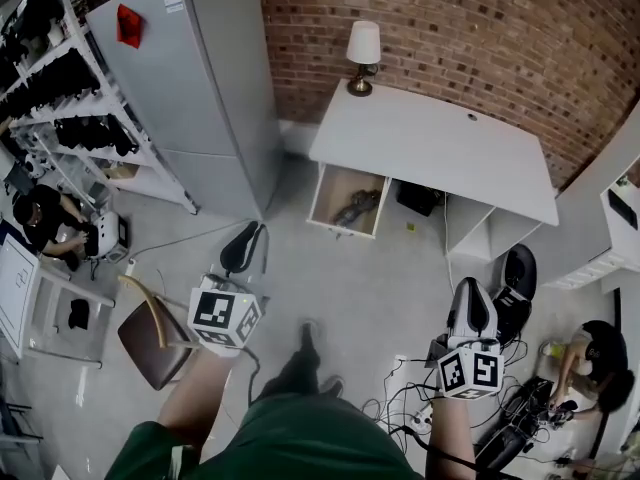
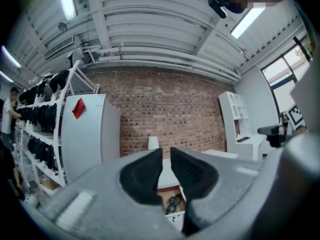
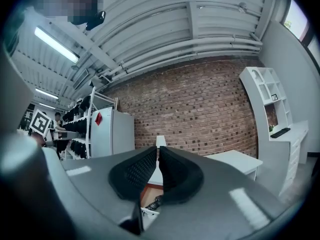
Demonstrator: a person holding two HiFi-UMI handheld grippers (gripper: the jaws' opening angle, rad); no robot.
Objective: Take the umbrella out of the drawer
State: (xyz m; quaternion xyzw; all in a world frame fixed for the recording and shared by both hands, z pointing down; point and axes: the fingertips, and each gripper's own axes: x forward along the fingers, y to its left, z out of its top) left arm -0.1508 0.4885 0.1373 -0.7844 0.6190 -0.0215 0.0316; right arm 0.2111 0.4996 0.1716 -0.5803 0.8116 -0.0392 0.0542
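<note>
The dark folded umbrella [image 1: 355, 208] lies in the open wooden drawer [image 1: 322, 196] pulled out from the white desk [image 1: 430, 138]. Both grippers are held well back from it over the floor, pointing toward the desk. My left gripper [image 1: 242, 248] has its jaws a narrow gap apart with nothing between them; past its tips [image 2: 166, 154] the umbrella [image 2: 174, 203] shows in the drawer. My right gripper [image 1: 472, 308] has its jaws together and empty [image 3: 158, 151], and the umbrella [image 3: 154, 202] peeks out below them.
A table lamp [image 1: 362, 56] stands on the desk by the brick wall. A grey fridge [image 1: 190, 88] and a rack of dark items [image 1: 60, 78] stand at left. A brown chair [image 1: 150, 338] and floor cables [image 1: 400, 408] are near my legs. People sit at both sides.
</note>
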